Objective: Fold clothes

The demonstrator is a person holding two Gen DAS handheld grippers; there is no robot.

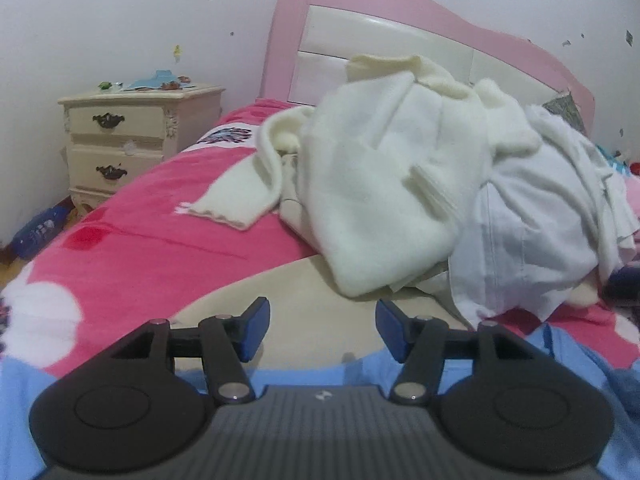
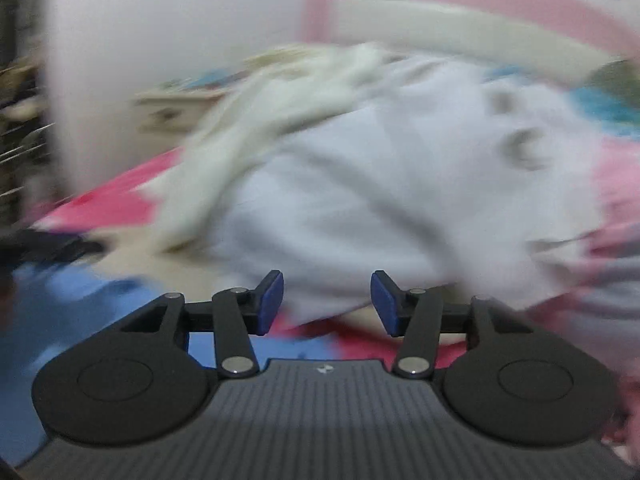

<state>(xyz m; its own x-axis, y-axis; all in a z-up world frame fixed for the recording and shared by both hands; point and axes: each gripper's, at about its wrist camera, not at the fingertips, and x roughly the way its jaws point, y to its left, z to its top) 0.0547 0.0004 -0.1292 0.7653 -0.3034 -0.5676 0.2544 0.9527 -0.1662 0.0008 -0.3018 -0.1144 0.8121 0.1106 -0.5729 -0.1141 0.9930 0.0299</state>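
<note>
Clothes are lying in a loose heap on the bed, mid-mattress, w/ the pink headboard [image 1: 420,4] behind. Cream fleece garment [image 1: 372,184] is sitting on top, one sleeve [image 1: 240,184] trailing out left onto the pink blanket [image 1: 160,224]; white woven garment [image 1: 532,232] is bunching at the pile's right side and hanging toward the near edge. A beige piece is peeking out underneath, too covered to ID.

Handling, as a guess: fleece is looking thick, soft, light, not slippery, so it's prob. going to sag and drag neighbours if lifted from the middle. Better grab pts: the sleeve cuff, lying free & flat, or the rounded lower hem nearest the camera. White fabric is looking thinner & creased w/ visible seams; a seam edge or corner is likely giving the firmest pinch, single layer only.

Left gripper [image 1: 320,330] is hovering low just short of the pile, jaws spread wide, nothing between the blue pads. Right gripper [image 2: 327,304] is also gaping w/ nothing held, pointing at the white garment [image 2: 400,200]; that view is motion-blurred, so contact isn't clear.

Cream nightstand [image 1: 140,140] is standing left of the bed; blue cloth [image 1: 560,348] is lying at the near edge.
</note>
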